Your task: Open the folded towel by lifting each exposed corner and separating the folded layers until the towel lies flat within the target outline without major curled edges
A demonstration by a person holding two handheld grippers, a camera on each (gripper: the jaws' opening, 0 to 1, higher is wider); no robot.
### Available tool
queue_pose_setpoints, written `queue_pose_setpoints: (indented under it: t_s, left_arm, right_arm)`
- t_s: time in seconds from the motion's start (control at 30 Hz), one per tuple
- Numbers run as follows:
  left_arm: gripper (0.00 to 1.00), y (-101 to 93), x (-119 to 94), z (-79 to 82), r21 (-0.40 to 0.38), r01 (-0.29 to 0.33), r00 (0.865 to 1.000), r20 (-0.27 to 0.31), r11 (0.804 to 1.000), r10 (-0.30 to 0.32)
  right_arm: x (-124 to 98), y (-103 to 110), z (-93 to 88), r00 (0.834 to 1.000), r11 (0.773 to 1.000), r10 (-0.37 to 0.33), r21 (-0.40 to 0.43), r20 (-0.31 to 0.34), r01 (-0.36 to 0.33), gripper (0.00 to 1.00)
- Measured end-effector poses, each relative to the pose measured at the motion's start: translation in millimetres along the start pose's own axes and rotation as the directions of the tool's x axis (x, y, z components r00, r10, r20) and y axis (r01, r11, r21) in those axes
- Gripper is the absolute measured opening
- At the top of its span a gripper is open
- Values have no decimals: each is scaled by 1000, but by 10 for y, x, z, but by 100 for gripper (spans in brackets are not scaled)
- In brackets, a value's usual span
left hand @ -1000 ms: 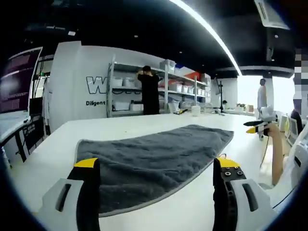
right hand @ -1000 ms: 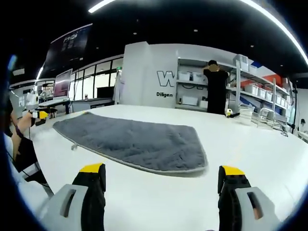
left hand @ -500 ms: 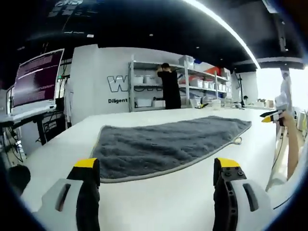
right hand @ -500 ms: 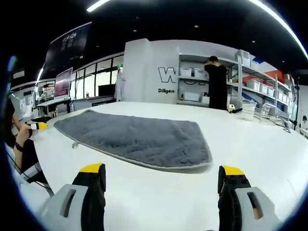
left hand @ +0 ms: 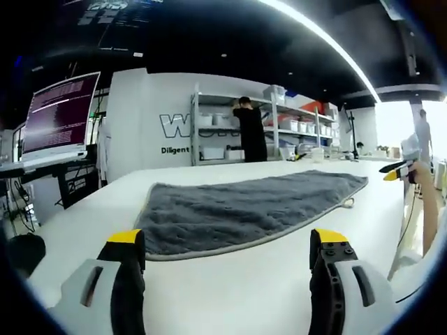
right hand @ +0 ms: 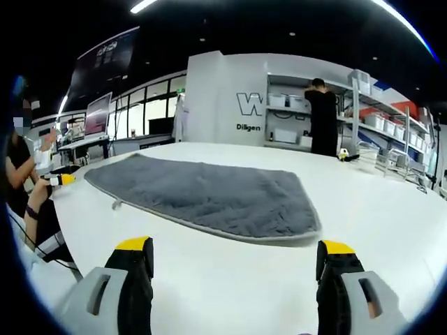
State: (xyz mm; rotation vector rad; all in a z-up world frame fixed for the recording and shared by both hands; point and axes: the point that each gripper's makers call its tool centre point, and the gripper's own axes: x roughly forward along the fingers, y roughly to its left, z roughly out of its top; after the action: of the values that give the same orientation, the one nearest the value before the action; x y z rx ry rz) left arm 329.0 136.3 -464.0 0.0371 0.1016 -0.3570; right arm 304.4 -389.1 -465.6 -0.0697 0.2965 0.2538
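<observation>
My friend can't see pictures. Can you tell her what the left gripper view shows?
A grey towel lies spread on a white table. The left gripper is open, held above the table short of the towel. At the back, a person in black stands at shelves.

Lab, white worktable [left hand: 84,209], bin shelving [left hand: 293,129], monitor [left hand: 59,115]

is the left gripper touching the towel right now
Apart. In the left gripper view, bare white table shows between the open left gripper and the near edge of the grey towel.
</observation>
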Motion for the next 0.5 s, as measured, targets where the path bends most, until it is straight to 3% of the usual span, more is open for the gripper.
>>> queue_pose_setpoints:
  t_s: [0.5]
  left_arm:
    - [95, -20, -17, 10, -36, 26, 1000, 10, 999, -26]
  right_arm:
    - [-11, -49, -27, 1000, 1000, -10, 12, -3, 10, 99]
